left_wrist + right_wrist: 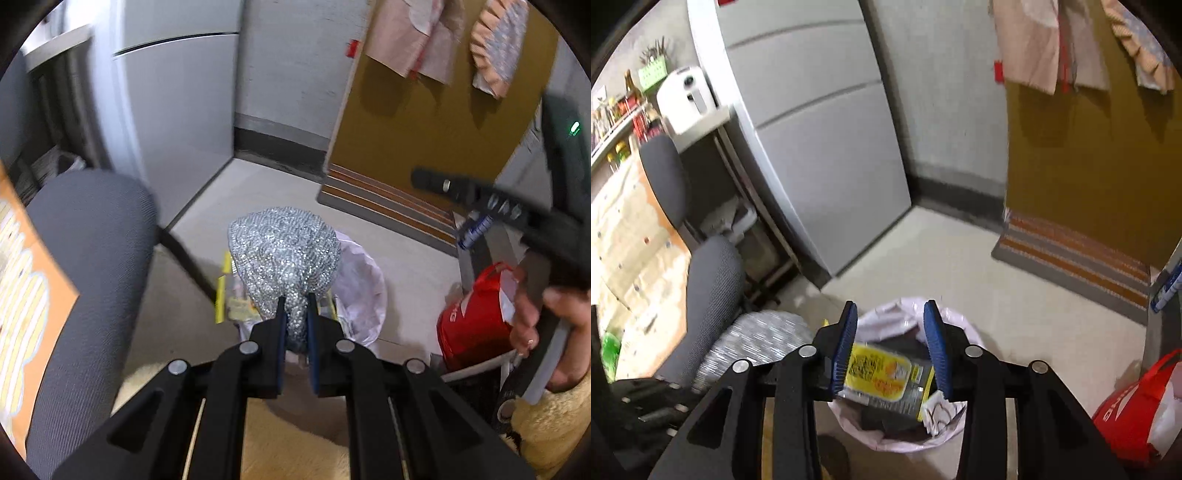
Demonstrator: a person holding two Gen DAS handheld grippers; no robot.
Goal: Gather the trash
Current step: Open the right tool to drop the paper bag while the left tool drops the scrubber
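Yellow packet point(882, 373) already dropped in the bin point(964, 325) under the released, empty right gripper point(890, 317); silver bag point(284, 258) pinched tight in the left gripper point(295, 306) above the bin, not yet dropped.

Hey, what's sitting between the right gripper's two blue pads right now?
In the right wrist view, the right gripper is open over the lined bin; a yellow food package shows between its pads, lying in the bin, apparently released.
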